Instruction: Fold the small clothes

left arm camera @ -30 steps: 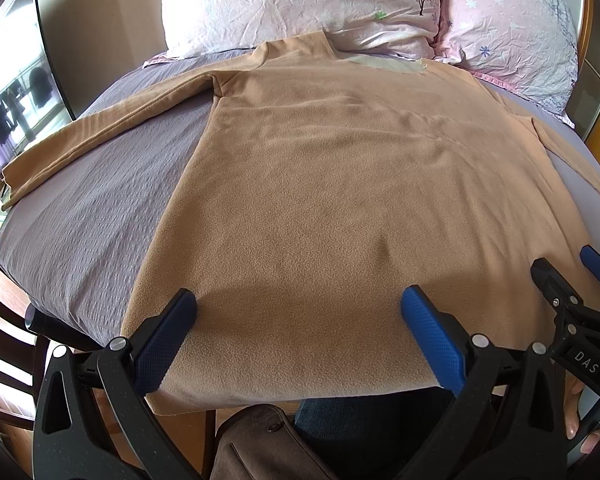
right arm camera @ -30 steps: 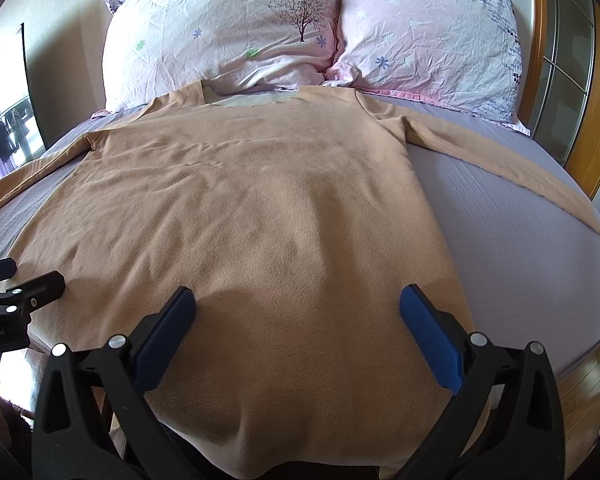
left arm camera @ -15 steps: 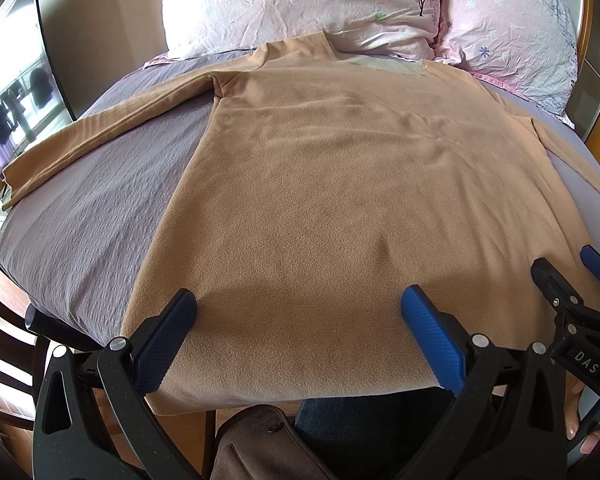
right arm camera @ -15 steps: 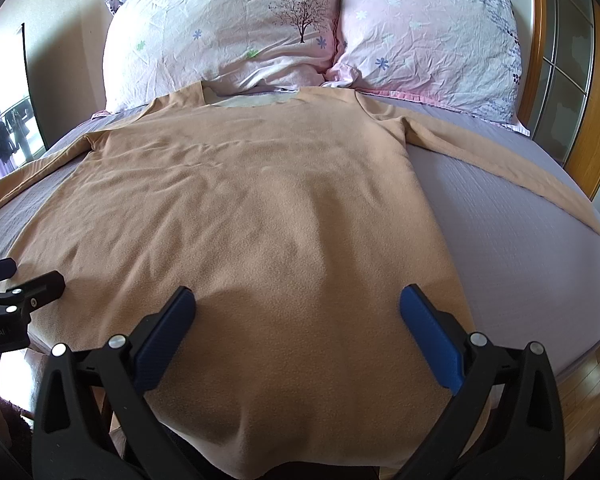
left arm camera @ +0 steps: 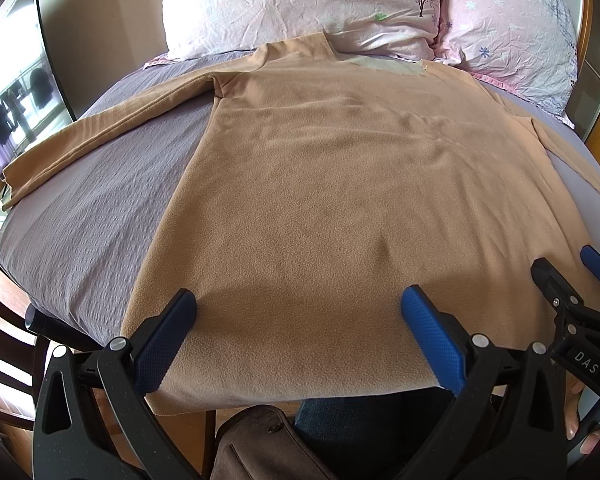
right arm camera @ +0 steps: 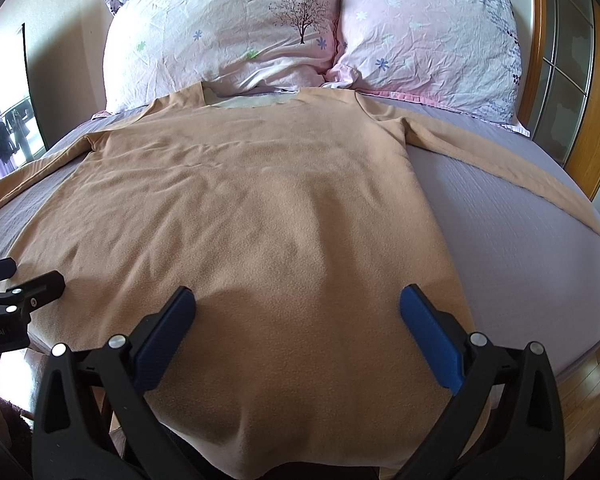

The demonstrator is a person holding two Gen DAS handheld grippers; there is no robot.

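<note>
A tan long-sleeved fleece shirt [left arm camera: 340, 184] lies flat on the bed, collar toward the pillows, both sleeves spread out to the sides; it also shows in the right wrist view [right arm camera: 260, 216]. Its hem hangs over the near bed edge. My left gripper [left arm camera: 298, 308] is open and empty, hovering over the hem's left part. My right gripper [right arm camera: 298, 308] is open and empty over the hem's right part. The right gripper shows at the right edge of the left wrist view [left arm camera: 572, 292], and the left gripper at the left edge of the right wrist view [right arm camera: 16, 284].
The bed has a grey-lilac sheet [left arm camera: 88, 220]. Two pink flowered pillows [right arm camera: 228, 36] stand at the head. A wooden frame with glass panes [right arm camera: 560, 80] is at the right. A dark chair [left arm camera: 4, 352] and a brown bag [left arm camera: 260, 440] sit by the near edge.
</note>
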